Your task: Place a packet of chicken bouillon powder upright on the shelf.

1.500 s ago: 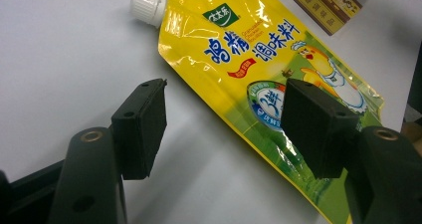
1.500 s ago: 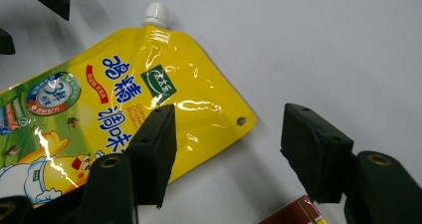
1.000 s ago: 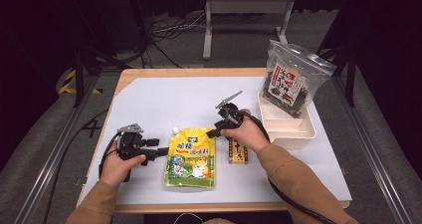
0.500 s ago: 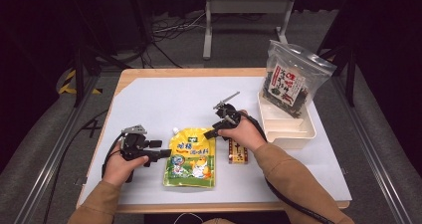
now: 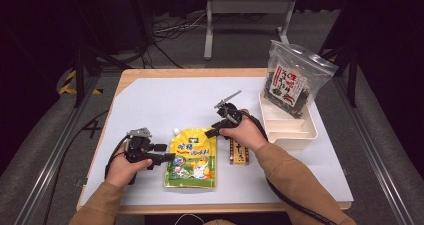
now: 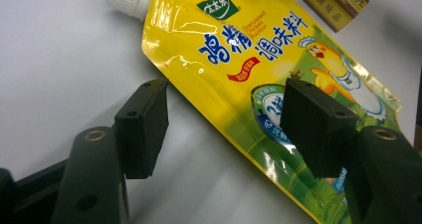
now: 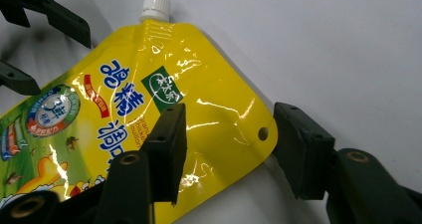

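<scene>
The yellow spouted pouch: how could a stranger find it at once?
Look at the white table, near its front edge. The yellow spouted pouch lies flat there, left of a small brown box. Only it has a white screw cap and a cartoon chicken.

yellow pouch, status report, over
Both grippers' jaws just closing, left and right astride the pouch's edges, pads not pressing. Pouch flat. Nothing in the way.
</scene>
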Demonstrator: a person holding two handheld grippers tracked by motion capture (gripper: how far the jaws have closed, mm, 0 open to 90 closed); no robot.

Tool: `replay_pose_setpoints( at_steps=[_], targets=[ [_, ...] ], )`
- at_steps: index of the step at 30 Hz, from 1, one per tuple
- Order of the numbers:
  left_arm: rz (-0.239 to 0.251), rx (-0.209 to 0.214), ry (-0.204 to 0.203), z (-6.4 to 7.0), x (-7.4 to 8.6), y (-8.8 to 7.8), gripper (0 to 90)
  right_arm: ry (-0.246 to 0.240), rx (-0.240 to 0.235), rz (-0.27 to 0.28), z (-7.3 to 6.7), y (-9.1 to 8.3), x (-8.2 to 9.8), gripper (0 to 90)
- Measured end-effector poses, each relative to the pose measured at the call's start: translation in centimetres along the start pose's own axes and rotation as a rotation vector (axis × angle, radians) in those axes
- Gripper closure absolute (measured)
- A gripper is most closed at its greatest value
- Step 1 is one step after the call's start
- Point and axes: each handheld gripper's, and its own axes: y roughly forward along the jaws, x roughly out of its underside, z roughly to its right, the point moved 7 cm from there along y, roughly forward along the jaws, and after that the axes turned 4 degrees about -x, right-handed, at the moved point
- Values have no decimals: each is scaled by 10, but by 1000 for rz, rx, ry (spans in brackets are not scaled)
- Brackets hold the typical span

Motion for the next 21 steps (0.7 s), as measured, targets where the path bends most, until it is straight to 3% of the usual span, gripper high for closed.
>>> replay_pose_setpoints(
  at_steps=[6, 7, 10, 15, 21],
  targets=[
    [-11, 4, 19, 2, 1, 4, 378, 2, -18, 25, -4, -4, -3, 563],
    [-8, 4, 19, 2, 2, 5, 379, 21, -64, 37, -10, -3, -5, 592],
    [-7, 5, 19, 2, 2, 5, 378, 2, -73, 23, -17, -1, -5, 604],
    [-7, 0, 23, 3, 2, 5, 377, -30, -45, -10, -20, 6, -4, 595],
    [-7, 2, 17, 3, 2, 5, 376, 26, -84, -8, -15, 15, 0, 617]
  ],
)
